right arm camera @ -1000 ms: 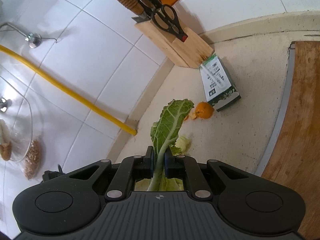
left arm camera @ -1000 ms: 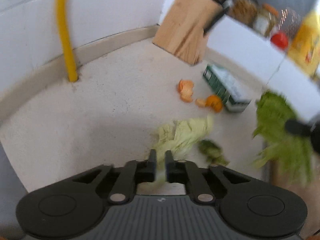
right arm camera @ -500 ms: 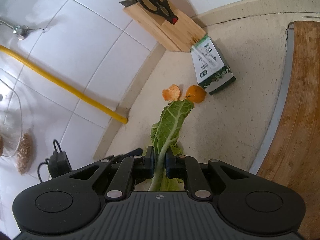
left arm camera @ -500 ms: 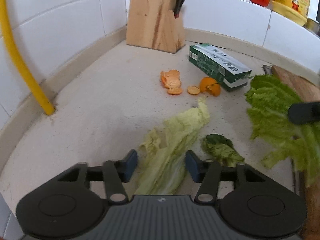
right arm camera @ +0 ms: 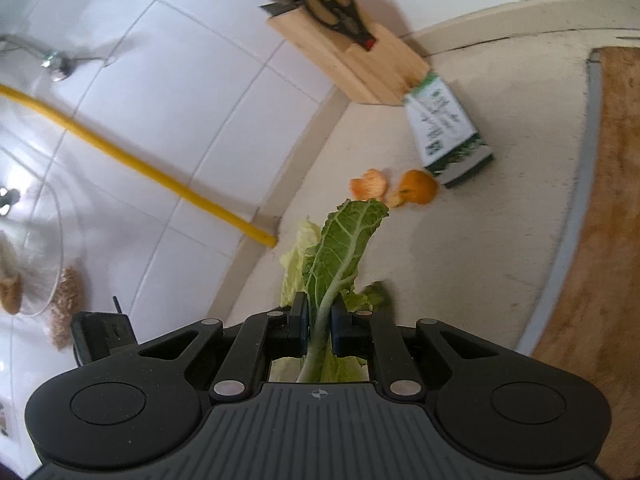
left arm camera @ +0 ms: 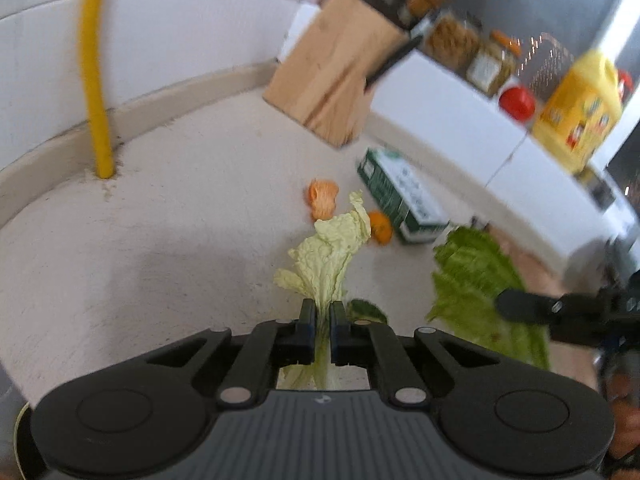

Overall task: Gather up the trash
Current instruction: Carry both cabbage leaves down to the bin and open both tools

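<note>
The left gripper has just closed on the pale cabbage leaf and lifted it; the right gripper stays clamped on its green leaf, so both scraps seem bin-ready.

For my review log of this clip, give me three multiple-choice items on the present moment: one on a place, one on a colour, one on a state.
1. Where does the green carton lie?
A. on the countertop beside the knife block
B. on the wooden board
C. in a bin

2. What colour is the pipe against the tiled wall?
A. red
B. yellow
C. blue

3. What is the left gripper doing?
A. standing open over bare counter
B. shut on orange peel
C. shut on the pale cabbage leaf

Answers:
1 A, it lies just past the knife block.
2 B, plainly yellow in both views.
3 C, the pale cabbage leaf rises from between its closed fingers.
</note>
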Tool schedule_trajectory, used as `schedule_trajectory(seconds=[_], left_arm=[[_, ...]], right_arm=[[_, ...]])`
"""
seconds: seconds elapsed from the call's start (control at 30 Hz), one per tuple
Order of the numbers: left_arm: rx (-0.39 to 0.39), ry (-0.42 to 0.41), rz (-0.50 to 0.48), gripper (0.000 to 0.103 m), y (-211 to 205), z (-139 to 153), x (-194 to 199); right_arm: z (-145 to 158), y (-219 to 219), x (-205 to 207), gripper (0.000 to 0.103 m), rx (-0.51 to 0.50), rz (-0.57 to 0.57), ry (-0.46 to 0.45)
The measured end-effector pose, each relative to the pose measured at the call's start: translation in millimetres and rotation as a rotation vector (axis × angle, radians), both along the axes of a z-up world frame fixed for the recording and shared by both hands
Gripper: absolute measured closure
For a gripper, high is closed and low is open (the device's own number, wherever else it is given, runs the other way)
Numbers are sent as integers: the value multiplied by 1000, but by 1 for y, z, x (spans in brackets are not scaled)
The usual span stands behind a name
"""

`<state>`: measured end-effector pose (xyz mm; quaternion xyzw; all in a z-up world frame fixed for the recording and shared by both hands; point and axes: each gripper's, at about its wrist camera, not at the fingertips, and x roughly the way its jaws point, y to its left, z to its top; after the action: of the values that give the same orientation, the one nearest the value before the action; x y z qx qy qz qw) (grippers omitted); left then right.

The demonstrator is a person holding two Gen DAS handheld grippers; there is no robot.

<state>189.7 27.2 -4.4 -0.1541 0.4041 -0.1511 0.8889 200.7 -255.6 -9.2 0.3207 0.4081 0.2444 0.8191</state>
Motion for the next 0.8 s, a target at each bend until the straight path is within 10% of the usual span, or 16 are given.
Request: schedule_trajectory(seconds=[0.8], left_arm=[[17,-11,423,99,149,4,-158]], right_arm=[[-5,211,-20,86,11,485,22]])
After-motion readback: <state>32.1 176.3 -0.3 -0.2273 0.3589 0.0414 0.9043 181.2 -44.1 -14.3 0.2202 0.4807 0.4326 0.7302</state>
